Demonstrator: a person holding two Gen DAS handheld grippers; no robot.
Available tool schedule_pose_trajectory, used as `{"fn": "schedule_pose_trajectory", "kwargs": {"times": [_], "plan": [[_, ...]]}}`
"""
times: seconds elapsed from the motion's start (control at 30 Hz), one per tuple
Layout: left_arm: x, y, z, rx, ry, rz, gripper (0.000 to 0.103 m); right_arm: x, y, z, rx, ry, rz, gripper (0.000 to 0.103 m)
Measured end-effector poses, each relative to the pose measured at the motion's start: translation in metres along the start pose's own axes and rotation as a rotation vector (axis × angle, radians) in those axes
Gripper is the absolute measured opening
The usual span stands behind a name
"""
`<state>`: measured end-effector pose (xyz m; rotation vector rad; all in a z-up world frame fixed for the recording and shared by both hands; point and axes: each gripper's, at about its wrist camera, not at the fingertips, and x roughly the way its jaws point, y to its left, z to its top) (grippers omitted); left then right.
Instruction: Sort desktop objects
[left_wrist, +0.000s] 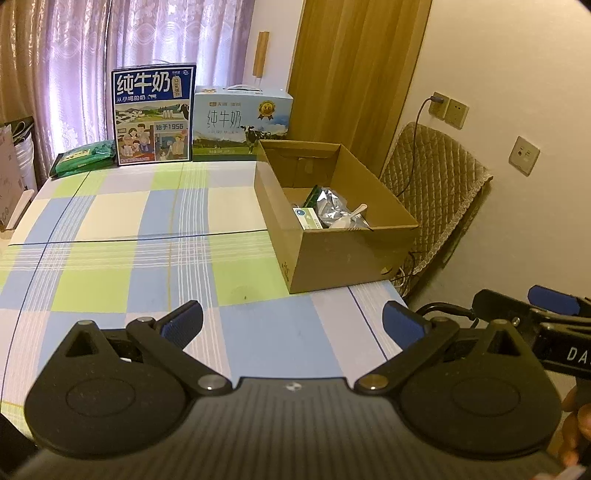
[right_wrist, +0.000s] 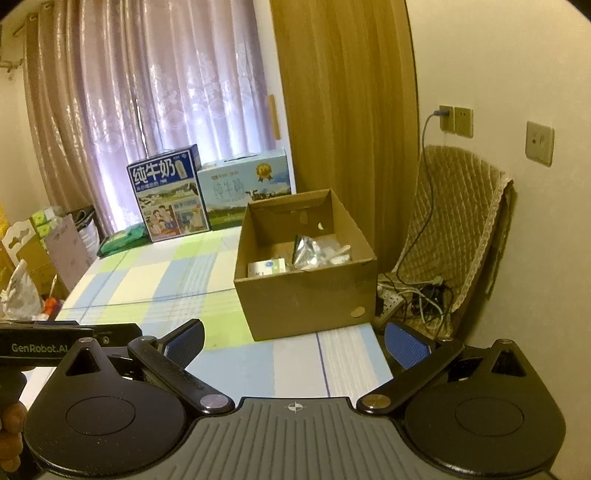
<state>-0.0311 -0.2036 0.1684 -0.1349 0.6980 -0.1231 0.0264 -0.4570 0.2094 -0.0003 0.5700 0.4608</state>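
Cardboard box (left_wrist: 334, 236) sits at table's right edge w/ a foil bag (left_wrist: 334, 206) and small packets inside – maybe a spoon too. Checked tablecloth (left_wrist: 147, 229), milk cartons (left_wrist: 153, 114) by the curtain (left_wrist: 110, 48). Left gripper (left_wrist: 293, 325) and right gripper (right_wrist: 293, 341) – both spread, holding nothing.

Cardboard box (left_wrist: 334, 254): brown, open-topped, flaps folded in; set upright on the counter (left_wrist: 129, 236) at its 2 o'clock corner in the left wrist view, its near wall marked by a small round sticker.
Silver foil pouch (left_wrist: 334, 206): crinkled, tilted; lodged inside the box toward its near wall.
White and green packet (left_wrist: 306, 218): small, flat carton; laid in the box at 9 o'clock of the pouch, touching it.
White plastic piece (left_wrist: 351, 218): pale, spoon-like; seen at 3 o'clock of the pouch in the box; exact form cannot be told.
Dark green strip (left_wrist: 313, 195): thin edge behind the packet, leaned against the box's left wall.
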Motion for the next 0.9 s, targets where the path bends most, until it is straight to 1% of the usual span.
{"fn": "schedule_pose_trajectory", "kwargs": {"times": [0.2,0.3,0.9], "plan": [[-0.0057,-0.0006,-0.001,0.001,-0.009,0.002,0.102,-0.0072,0.0028,-0.0012,0.007,0.013,-0.014,0.101],[-0.007,-0.0009,-0.0006,-0.001,-0.014,0.0,0.102,-0.0098,0.0049,-0.0001,-0.003,0.013,-0.005,0.101],[-0.0066,-0.0071,-0.0039,0.022,-0.025,-0.009,0.102,-0.0077,0.0023,-0.0013,0.005,0.019,-0.011,0.101]]}}
